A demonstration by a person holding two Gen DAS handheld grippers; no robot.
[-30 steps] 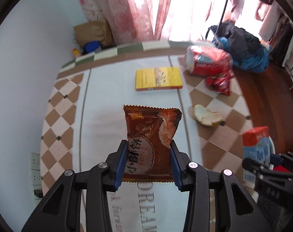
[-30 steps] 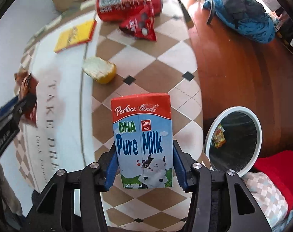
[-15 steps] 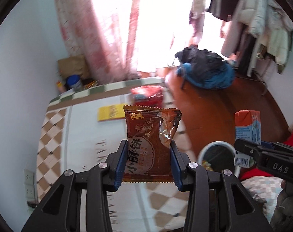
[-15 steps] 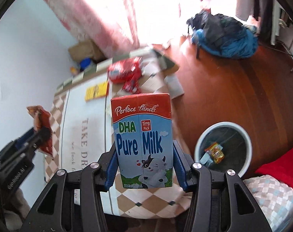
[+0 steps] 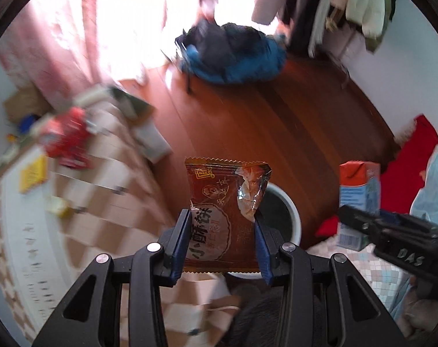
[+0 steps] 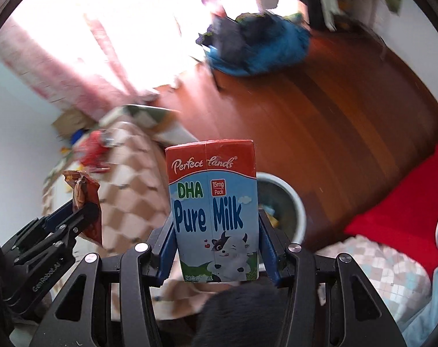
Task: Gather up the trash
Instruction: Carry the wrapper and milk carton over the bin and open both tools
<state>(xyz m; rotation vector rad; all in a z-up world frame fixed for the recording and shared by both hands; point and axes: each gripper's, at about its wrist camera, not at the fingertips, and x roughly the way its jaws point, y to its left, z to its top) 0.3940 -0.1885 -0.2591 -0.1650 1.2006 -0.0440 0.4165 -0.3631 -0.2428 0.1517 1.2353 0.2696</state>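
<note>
- Above the wooden floor, the left gripper has its 2 blue fingers closed on the lower half of a brown snack wrapper, which stands upright between them.
- Behind that wrapper now sits the white-rimmed trash bin; 0.5 s ago it lay off to the right, and 1.0 s ago the view faced the checkered bedspread.
- In the right wrist view, the right gripper is clamped on the sides of a milk carton, held upright with its "Pure Milk" face to the camera.
- The trash bin is partly hidden just behind the carton, closer to centre than 0.5 s ago; some coloured scraps lie inside it.
- Both views have swung off the bed: the red snack bags and yellow packet now sit far left and blurred.
- Each gripper shows in the other's view, the wrapper at left and the carton at right.
- The blue-and-black bag lies on the floor by the pink curtain.
</note>
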